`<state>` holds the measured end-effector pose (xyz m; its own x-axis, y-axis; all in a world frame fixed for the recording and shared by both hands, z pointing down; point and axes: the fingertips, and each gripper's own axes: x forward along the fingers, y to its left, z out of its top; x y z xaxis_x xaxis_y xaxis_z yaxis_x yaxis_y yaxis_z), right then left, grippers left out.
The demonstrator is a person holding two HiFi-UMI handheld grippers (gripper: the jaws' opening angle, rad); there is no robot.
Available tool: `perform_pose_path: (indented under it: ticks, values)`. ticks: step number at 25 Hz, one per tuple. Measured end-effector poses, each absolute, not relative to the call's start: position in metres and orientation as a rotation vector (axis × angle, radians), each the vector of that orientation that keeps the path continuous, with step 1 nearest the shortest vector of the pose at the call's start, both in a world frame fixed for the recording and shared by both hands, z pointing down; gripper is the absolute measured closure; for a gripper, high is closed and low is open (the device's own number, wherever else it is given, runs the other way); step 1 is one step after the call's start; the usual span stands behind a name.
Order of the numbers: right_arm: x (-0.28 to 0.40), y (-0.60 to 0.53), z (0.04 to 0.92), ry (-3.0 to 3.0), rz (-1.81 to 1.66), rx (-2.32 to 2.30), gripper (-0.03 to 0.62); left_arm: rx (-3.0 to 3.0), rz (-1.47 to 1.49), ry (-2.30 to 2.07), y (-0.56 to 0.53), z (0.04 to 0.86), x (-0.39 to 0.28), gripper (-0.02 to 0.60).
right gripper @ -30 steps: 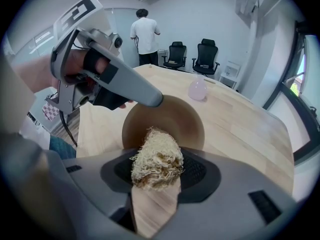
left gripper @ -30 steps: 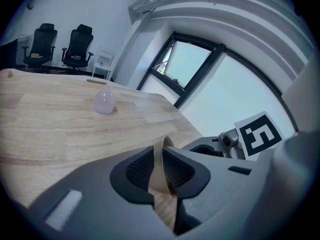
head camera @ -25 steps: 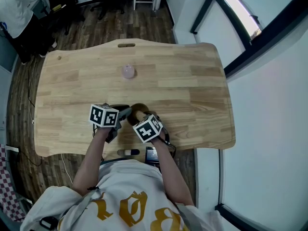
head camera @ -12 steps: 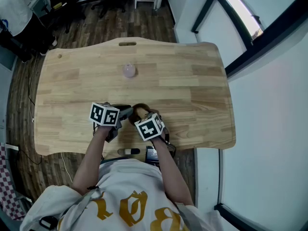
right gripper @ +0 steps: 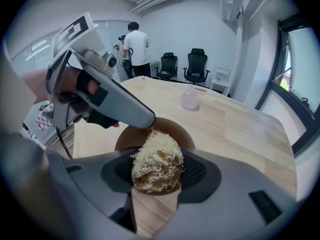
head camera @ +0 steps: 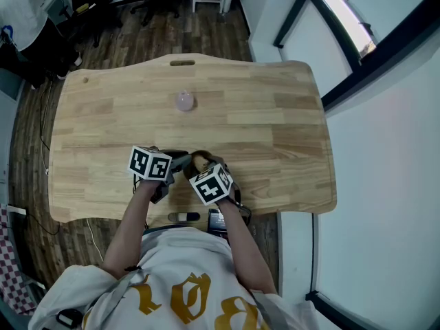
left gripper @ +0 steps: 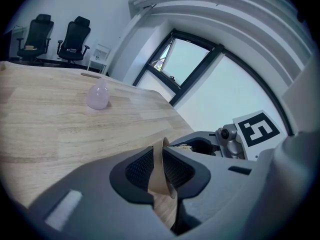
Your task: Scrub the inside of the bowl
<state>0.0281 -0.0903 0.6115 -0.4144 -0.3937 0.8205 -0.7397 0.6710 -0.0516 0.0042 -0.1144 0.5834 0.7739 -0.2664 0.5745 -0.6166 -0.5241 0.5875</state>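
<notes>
A brown bowl [right gripper: 170, 128] sits near the table's front edge, between my two grippers [head camera: 196, 160]. My left gripper [left gripper: 161, 170] is shut on the bowl's thin rim [left gripper: 159, 171], and it reaches in from the left in the right gripper view [right gripper: 107, 101]. My right gripper [right gripper: 156, 176] is shut on a pale fibrous scrubber [right gripper: 156, 160], held at the bowl's near rim. In the head view the right gripper's cube [head camera: 210, 183] hides most of the bowl.
A small pink translucent object [head camera: 184, 101] stands on the wooden table [head camera: 275, 115] toward the far side [left gripper: 98, 96] [right gripper: 189, 99]. Office chairs [right gripper: 196, 64] and a standing person [right gripper: 135, 46] are beyond the table. A dark device [head camera: 216, 220] lies below the table's front edge.
The right gripper with the scrubber has shifted slightly back toward me at the bowl. The left gripper holds still on the rim.
</notes>
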Motion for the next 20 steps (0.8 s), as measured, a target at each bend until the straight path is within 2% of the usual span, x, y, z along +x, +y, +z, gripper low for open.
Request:
perform_pose_path:
  ticks: [20]
  values:
    - [0.008, -0.074, 0.614, -2.098, 0.480, 0.710, 0.399, 2.135, 0.546, -0.684, -0.117, 0.583, 0.000, 0.532]
